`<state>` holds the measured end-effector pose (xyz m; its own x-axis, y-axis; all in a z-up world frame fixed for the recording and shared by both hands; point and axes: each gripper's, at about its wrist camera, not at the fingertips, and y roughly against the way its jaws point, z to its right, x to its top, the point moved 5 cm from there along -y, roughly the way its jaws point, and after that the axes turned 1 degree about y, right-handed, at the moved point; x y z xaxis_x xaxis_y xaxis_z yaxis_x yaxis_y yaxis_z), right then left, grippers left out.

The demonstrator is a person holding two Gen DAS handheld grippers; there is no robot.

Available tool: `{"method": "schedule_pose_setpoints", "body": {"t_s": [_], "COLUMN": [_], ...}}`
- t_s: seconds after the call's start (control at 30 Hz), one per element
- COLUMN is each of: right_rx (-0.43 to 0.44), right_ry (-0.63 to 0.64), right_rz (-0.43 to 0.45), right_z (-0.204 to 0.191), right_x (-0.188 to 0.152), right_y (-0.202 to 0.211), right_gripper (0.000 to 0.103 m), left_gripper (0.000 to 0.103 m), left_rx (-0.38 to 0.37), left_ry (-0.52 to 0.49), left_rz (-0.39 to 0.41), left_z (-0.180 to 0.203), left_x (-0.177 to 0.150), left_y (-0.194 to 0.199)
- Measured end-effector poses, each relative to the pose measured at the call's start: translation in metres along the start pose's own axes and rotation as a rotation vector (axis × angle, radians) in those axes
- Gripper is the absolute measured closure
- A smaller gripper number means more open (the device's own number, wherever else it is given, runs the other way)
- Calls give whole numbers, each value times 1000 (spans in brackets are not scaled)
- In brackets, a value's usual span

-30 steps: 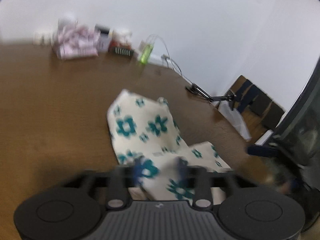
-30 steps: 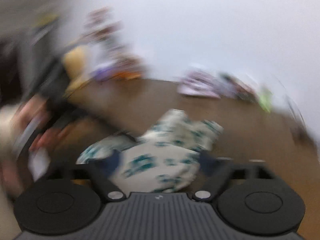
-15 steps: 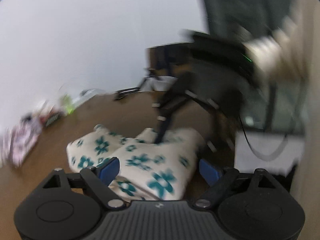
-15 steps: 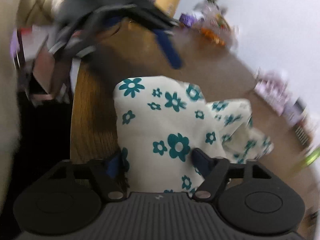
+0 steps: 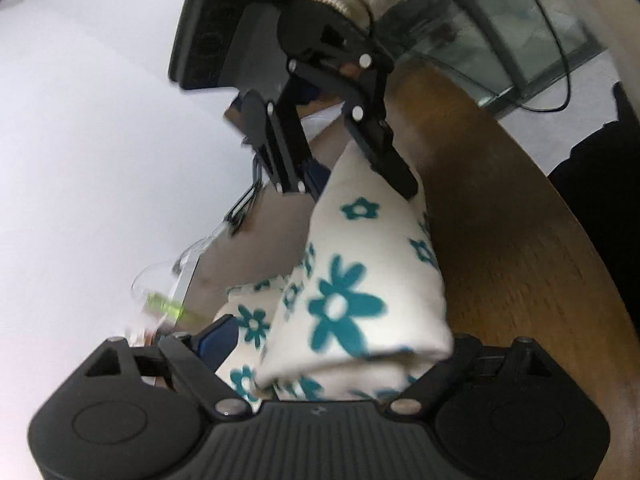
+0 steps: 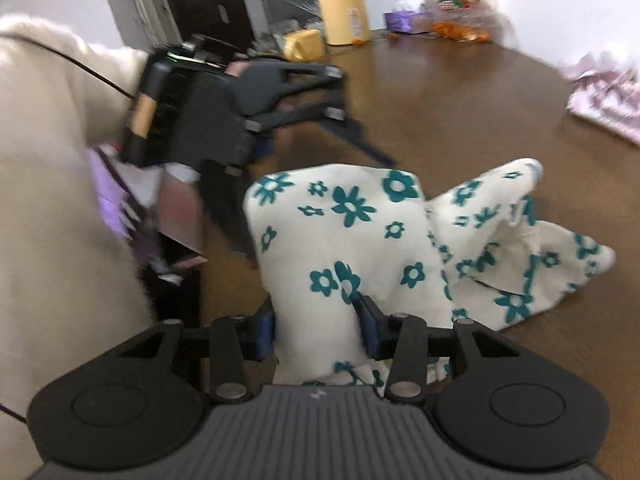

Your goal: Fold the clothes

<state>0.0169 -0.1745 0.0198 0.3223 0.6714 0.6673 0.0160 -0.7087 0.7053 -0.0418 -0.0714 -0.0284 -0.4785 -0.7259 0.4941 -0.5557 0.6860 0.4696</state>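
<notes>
A cream garment with teal flowers (image 6: 352,232) lies bunched on the brown table (image 6: 460,112). My right gripper (image 6: 318,330) is shut on a fold of it at its near edge. In the left wrist view the garment (image 5: 360,280) runs between my two grippers. My left gripper (image 5: 332,344) stands open around the near end of the folded cloth, its right fingertip hidden behind it. The right gripper (image 5: 356,184) pinches the far end there. In the right wrist view the left gripper (image 6: 316,196) is open at the garment's far left edge.
A yellow bottle (image 6: 342,6), a yellow mug (image 6: 302,44) and snack bags (image 6: 456,0) stand at the table's far side. A pink cloth (image 6: 604,96) lies at the far right. The table edge (image 5: 560,184) curves at the right in the left wrist view.
Both grippers swung round to face each other across the garment. My left gripper opened wide around the cloth. My right gripper closed on a fold.
</notes>
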Motion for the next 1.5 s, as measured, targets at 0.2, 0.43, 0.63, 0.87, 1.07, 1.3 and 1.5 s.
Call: {"method": "schedule_pose_setpoints", "body": {"t_s": [0.2, 0.43, 0.63, 0.87, 1.07, 1.3, 1.5], "right_rx": [12, -306, -527, -164, 119, -144, -556], "right_ry": [-64, 138, 351, -102, -698, -761, -625], "right_rz": [59, 162, 163, 285, 356, 387, 485], "right_z": [4, -36, -58, -31, 27, 32, 0], "right_x": [-1, -20, -37, -33, -38, -36, -24], "right_y": [5, 15, -8, -14, -20, -2, 39], "right_gripper": [54, 3, 4, 42, 49, 20, 32], "left_gripper": [52, 71, 73, 63, 45, 31, 27], "left_rx": [-219, -332, -502, -643, -453, -266, -78], "left_ry": [276, 695, 957, 1417, 1750, 1743, 1648], "left_rz": [36, 37, 78, 124, 94, -13, -28], "left_z": [-27, -54, -61, -57, -63, -67, -86], "left_x": [-22, -25, -24, -64, -99, -99, -83], "left_y": [-3, 0, 17, 38, 31, 35, 45]}}
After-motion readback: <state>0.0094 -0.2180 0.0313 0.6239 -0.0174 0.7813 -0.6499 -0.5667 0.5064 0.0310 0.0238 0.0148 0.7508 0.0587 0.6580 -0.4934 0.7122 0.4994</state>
